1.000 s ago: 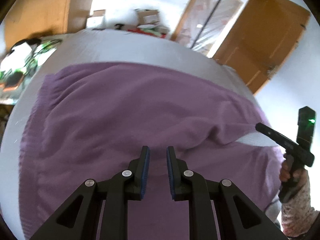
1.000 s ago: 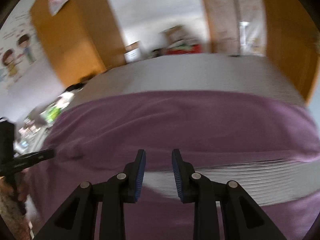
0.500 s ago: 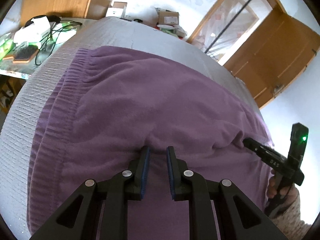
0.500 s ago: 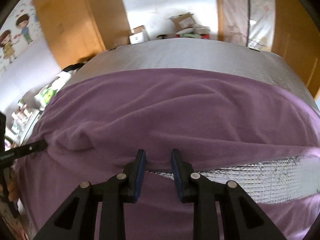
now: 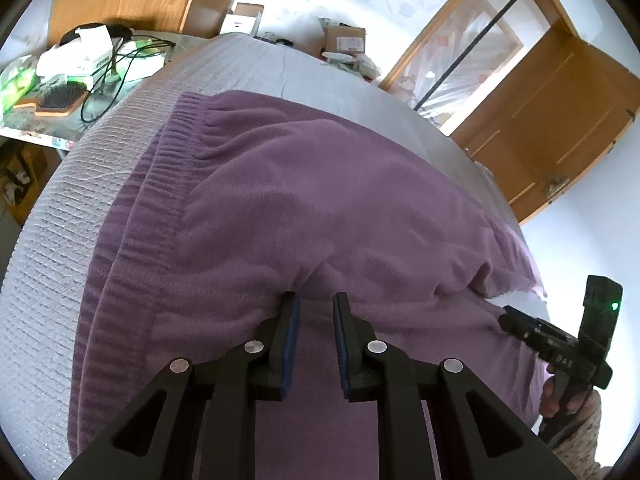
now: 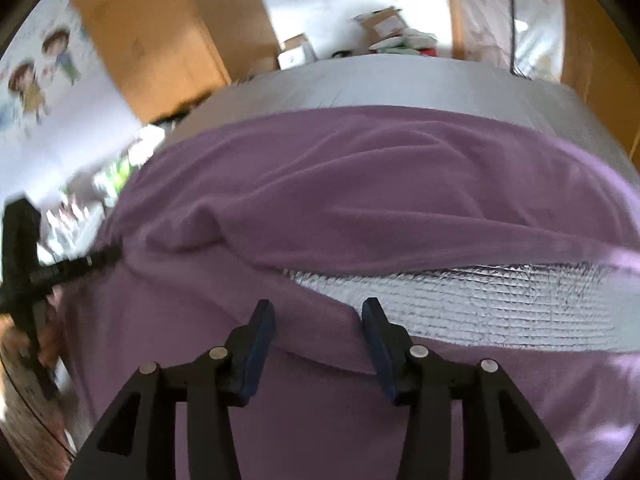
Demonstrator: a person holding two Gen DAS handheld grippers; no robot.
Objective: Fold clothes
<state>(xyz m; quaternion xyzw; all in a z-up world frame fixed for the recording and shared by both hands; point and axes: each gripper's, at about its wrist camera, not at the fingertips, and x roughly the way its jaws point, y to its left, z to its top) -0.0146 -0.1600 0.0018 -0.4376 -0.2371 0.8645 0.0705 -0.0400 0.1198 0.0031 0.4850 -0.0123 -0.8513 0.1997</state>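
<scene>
A purple fleece garment [image 5: 320, 184] with a ribbed waistband [image 5: 160, 184] lies spread on a silver quilted surface [image 5: 60, 248]. My left gripper [image 5: 314, 300] is narrowly shut on a fold of the garment near its front edge, and creases run out from the fingertips. From the right wrist it shows as a black tip [image 6: 108, 256] pinching the cloth. My right gripper [image 6: 317, 307] has its jaws opening wide. The folded edge of the garment [image 6: 320, 216] lies between its pads, untouched. It appears in the left wrist view at the right [image 5: 516, 320].
A strip of bare silver surface [image 6: 480, 300] shows beside the fold. A cluttered side table [image 5: 60, 92] with a hairbrush and cables stands at the left. Cardboard boxes [image 5: 344, 38] sit beyond the far edge, a wooden door [image 5: 560, 120] to the right. A patterned sleeve [image 5: 580, 440] holds the right gripper.
Both grippers have come lower and closer to the cloth. The right jaws have spread wide and let go of the garment's edge. The left jaws keep the same narrow grip.
</scene>
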